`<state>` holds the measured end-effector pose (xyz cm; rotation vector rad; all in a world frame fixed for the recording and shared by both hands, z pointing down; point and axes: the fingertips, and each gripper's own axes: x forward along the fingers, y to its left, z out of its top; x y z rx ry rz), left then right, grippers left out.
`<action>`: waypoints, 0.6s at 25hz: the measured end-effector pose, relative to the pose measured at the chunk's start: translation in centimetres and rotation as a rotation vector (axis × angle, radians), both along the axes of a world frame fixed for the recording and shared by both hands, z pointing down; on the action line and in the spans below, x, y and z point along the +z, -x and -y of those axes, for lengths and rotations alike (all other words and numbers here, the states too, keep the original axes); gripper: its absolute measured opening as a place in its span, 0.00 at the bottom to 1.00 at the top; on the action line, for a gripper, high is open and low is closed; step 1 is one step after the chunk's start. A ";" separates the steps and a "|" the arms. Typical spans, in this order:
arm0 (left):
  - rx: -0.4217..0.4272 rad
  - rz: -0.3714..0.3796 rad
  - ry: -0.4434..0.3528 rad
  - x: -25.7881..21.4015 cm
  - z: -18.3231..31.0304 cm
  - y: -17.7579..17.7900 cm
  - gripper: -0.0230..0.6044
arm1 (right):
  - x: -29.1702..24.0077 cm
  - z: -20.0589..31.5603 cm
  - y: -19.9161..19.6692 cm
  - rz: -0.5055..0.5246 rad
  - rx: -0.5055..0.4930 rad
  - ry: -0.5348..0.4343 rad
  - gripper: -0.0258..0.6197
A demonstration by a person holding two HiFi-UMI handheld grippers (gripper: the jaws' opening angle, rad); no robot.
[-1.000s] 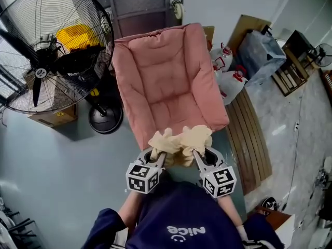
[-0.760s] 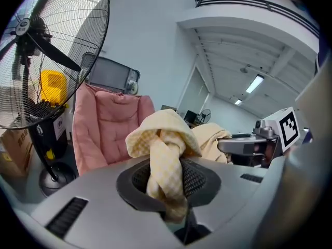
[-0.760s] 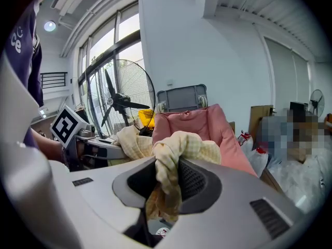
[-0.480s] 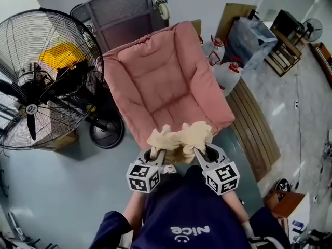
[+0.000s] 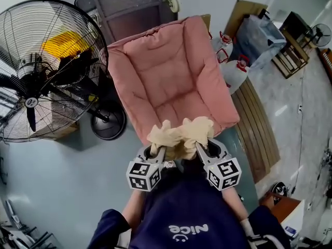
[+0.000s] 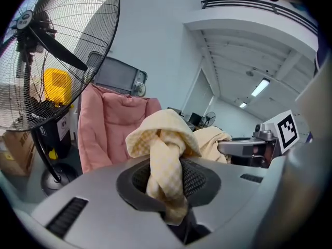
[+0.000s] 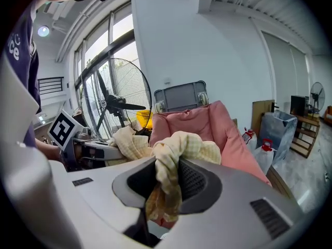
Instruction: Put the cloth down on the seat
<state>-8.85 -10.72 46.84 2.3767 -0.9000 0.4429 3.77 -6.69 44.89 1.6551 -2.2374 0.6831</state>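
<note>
Cloth is hanging bunched between my left gripper and right gripper, each clamping one end, at the 6 o'clock edge of the pink seat, as I am holding it two-handed to lay it flat toward 12 o'clock.
</note>
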 end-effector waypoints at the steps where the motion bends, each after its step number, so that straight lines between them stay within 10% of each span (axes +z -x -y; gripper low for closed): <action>1: -0.010 0.000 0.001 -0.1 0.1 -0.1 0.16 | -0.1 0.4 -0.2 0.001 -0.011 -0.001 0.21; 15: -0.166 0.015 -0.008 -0.6 5.2 -4.1 0.16 | 0.2 8.6 -4.9 0.027 -0.134 -0.010 0.21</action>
